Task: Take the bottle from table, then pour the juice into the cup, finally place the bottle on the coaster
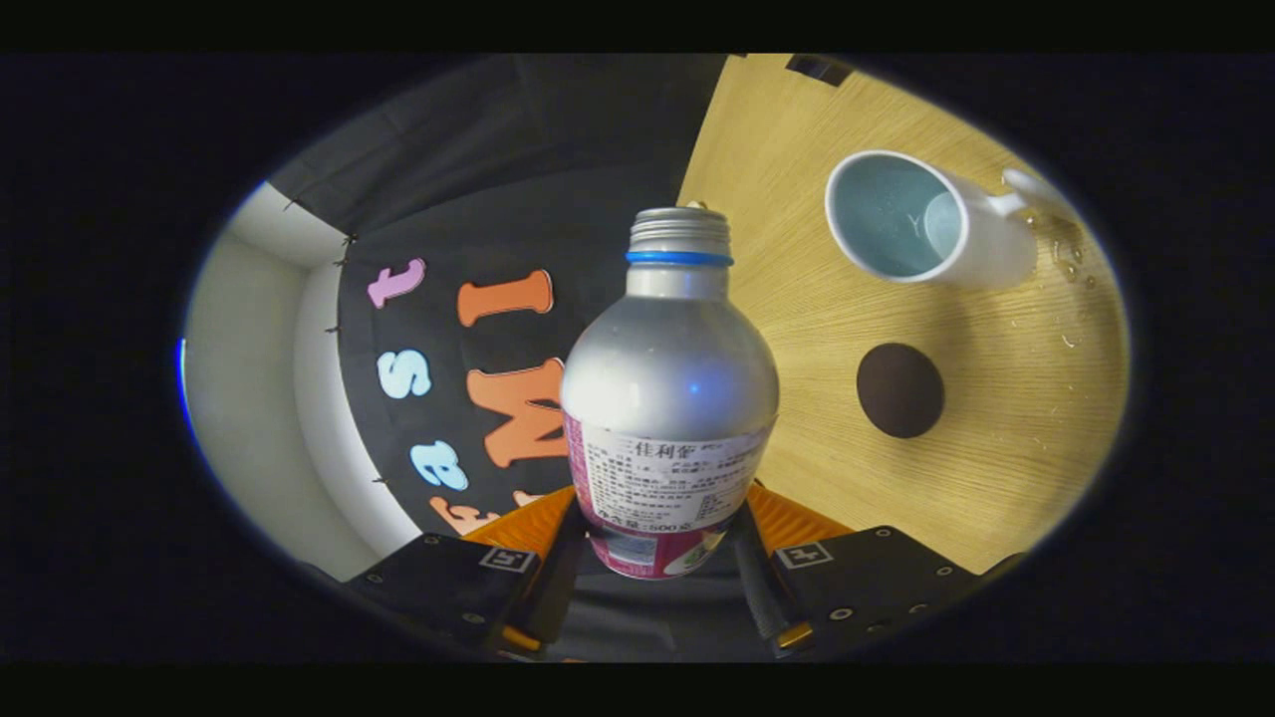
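A silver metal bottle (669, 368) with a blue neck ring, an open threaded mouth and a printed label stands out between my fingers. My gripper (652, 558) is shut on its lower body, both fingers pressing on the label end. The view is rolled, so the wooden table (797, 289) rises on the right of the bottle. A white cup (916, 221) with a pale blue inside and a handle lies beyond the bottle's mouth, off to its right, apart from it. A dark round coaster (899, 389) lies on the table nearer the fingers than the cup.
Small drops of liquid (1068, 261) glisten on the wood beside the cup's handle. The black cloth wall stands behind the bottle, with a white wall (249, 378) at its far side. A dark marker (819, 68) sits at the table's far edge.
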The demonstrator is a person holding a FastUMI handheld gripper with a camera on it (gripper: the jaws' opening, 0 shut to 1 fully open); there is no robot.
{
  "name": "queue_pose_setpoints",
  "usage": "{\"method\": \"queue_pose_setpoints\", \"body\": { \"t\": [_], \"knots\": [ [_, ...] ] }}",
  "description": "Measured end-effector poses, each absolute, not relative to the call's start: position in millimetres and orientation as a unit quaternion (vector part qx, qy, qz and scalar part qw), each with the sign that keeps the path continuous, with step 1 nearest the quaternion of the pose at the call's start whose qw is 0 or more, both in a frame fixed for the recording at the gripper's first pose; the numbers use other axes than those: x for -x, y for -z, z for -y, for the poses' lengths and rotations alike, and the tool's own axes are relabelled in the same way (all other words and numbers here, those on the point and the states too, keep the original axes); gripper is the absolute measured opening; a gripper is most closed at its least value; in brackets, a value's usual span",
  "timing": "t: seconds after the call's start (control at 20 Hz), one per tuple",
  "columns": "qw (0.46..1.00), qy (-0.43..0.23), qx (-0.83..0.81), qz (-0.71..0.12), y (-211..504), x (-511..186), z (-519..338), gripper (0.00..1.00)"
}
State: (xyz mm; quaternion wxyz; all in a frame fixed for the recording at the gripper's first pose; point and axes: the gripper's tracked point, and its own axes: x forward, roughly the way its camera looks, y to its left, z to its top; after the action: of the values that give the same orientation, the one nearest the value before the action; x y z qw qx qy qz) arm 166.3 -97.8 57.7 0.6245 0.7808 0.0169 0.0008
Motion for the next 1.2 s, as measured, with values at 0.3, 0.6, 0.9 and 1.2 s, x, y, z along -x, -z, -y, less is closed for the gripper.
{"method": "queue_pose_setpoints", "body": {
  "t": [0.3,0.6,0.9,1.2],
  "knots": [
    [0.589,-0.001,-0.808,-0.017,-60,-171,100,0.72],
    [0.574,0.009,-0.818,-0.016,-59,-171,113,0.72],
    [0.568,0.011,-0.823,-0.018,-58,-171,119,0.72],
    [0.555,0.007,-0.832,-0.029,-55,-176,115,0.72]
  ]
}}
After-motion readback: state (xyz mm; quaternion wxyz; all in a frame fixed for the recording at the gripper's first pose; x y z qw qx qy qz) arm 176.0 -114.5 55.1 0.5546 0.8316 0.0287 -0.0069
